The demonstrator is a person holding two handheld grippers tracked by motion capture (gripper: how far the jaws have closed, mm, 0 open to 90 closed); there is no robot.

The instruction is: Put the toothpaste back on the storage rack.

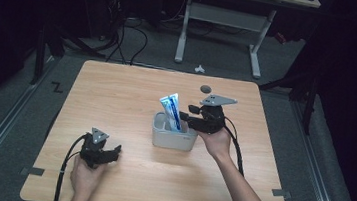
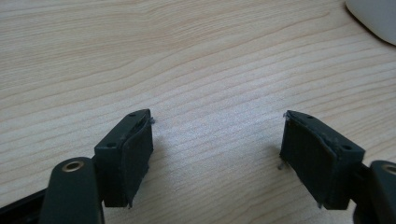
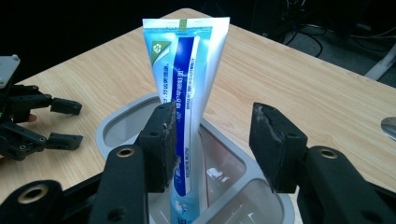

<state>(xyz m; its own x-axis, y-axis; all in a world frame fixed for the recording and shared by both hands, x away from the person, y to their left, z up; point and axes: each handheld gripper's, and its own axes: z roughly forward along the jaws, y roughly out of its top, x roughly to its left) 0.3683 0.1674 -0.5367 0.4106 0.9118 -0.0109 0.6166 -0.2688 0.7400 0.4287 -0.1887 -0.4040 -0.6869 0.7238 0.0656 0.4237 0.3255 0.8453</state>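
Now your right gripper (image 3: 212, 144) gapes around the toothpaste tube (image 3: 187, 74) standing in the grey holder (image 3: 116, 126); left gripper (image 2: 217, 158) spread wide over the table (image 2: 187, 56)

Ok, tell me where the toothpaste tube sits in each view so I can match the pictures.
High view: the toothpaste tube stands in the grey holder at table centre, just left of the right gripper.
Left gripper view: not in it; a pale rounded edge at the top right corner may be the holder.
Right gripper view: upright at centre, between the open jaws.
Shared landmark: the grey holder.
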